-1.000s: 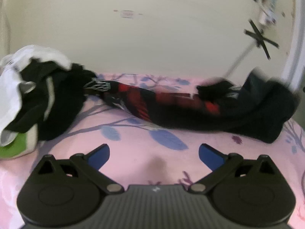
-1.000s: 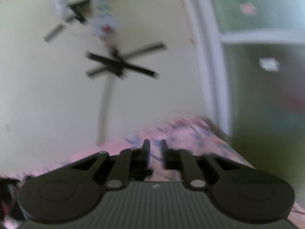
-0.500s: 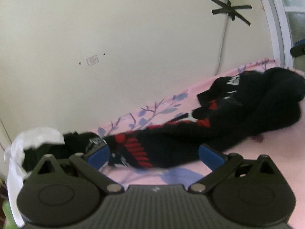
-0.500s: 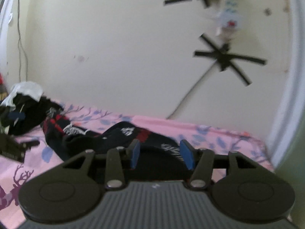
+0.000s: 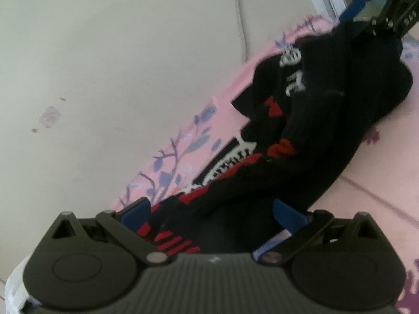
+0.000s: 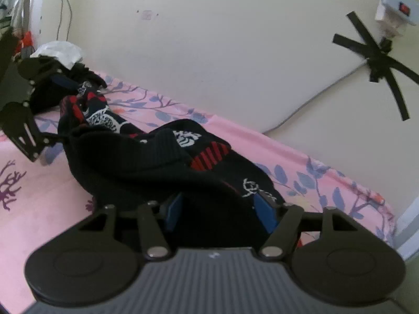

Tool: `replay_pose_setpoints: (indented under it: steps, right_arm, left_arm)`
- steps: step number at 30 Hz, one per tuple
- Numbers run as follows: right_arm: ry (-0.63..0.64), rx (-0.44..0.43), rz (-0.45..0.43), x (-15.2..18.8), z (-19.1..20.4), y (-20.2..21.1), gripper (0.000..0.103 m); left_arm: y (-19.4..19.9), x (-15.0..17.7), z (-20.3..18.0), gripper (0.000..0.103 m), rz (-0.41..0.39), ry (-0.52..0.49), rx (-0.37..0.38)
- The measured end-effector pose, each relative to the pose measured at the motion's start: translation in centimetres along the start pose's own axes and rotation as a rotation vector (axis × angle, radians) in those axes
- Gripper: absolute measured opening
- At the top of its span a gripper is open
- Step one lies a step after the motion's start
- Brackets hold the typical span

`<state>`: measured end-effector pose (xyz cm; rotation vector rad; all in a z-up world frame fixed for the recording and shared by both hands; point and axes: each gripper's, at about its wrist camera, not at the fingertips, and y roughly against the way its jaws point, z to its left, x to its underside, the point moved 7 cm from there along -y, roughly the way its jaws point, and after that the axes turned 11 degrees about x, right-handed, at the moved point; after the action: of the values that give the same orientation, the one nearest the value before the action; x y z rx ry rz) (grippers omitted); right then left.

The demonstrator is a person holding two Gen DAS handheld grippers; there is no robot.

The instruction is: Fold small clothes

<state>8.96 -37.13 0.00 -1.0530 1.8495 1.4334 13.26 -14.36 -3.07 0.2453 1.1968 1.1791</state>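
Observation:
A long black garment with red and white print (image 5: 309, 136) lies stretched along a pink floral bedsheet (image 5: 371, 183), and it also shows in the right wrist view (image 6: 146, 162). My left gripper (image 5: 212, 212) is open, its blue pads on either side of one end of the garment. My right gripper (image 6: 220, 209) is open with the other end between its pads. The right gripper shows at the top right of the left wrist view (image 5: 366, 2). The left gripper shows at the left of the right wrist view (image 6: 39, 110).
A pile of black and white clothes (image 6: 57, 55) lies at the far end of the bed by the cream wall (image 6: 222, 47). A cable taped with black crosses (image 6: 377, 60) runs down the wall. A white frame edge (image 6: 408, 225) stands at the right.
Both grippers have moved in onto the two ends of the black garment. The right gripper's jaws have opened wider around the cloth.

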Motion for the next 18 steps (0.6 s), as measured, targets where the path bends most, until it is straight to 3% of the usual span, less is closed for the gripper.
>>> replay_pose_setpoints:
  steps: [3, 4, 5, 6, 9, 14, 18]
  right_arm:
    - [-0.007, -0.019, -0.009, 0.0, 0.2, -0.2, 0.064]
    - [-0.003, -0.021, -0.015, 0.0, 0.2, -0.1, 0.065]
    - [-0.001, -0.025, -0.017, 0.1, 0.3, 0.0, 0.065]
    - [-0.003, -0.028, -0.015, 0.2, 0.4, 0.0, 0.056]
    - [0.032, 0.004, -0.05, 0.1, 1.2, 1.2, 0.007]
    - [-0.021, 0.137, -0.204, -1.4, 1.2, 6.3, 0.001]
    - [-0.109, 0.265, -0.387, -5.2, -0.1, 13.0, 0.0]
  left_arm:
    - [-0.4, -0.2, 0.0, 0.068, -0.022, 0.018, -0.002]
    - [-0.2, -0.3, 0.1, 0.045, -0.036, 0.041, 0.001]
    - [0.1, -0.4, 0.2, 0.03, -0.051, 0.067, -0.002]
    - [0.5, -0.5, 0.3, 0.024, -0.064, 0.086, -0.005]
    - [2.6, -0.8, 0.8, 0.02, -0.129, 0.154, -0.036]
    - [8.7, -1.8, 1.7, 0.016, -0.291, 0.303, -0.101]
    - [15.2, -3.7, 2.9, 0.015, -0.441, 0.4, -0.17]
